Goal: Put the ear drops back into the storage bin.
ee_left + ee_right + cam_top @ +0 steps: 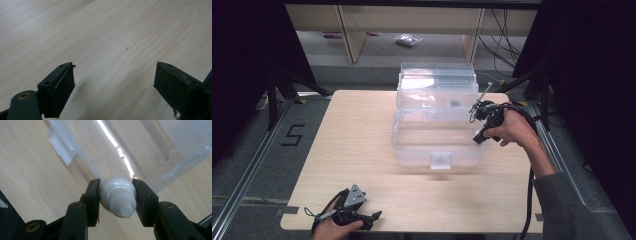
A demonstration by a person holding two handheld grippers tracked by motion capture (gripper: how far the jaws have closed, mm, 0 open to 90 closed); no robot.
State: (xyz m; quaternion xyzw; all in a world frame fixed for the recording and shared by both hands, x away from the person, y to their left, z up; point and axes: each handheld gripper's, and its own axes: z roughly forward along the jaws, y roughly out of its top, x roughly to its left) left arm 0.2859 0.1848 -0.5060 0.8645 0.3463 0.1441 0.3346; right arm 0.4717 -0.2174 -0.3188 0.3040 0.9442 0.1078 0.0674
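Between right gripper (117, 195) jaws, white bulb (117, 195)

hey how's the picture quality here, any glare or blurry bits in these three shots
High view: dark surroundings, soft overall, glare on the clear plastic box. Left gripper view: the left gripper jaws are blurred, the wooden table sharper. Right gripper view: a bright streak of glare on the box wall, and the white bulb-shaped object held by the right gripper is slightly soft.
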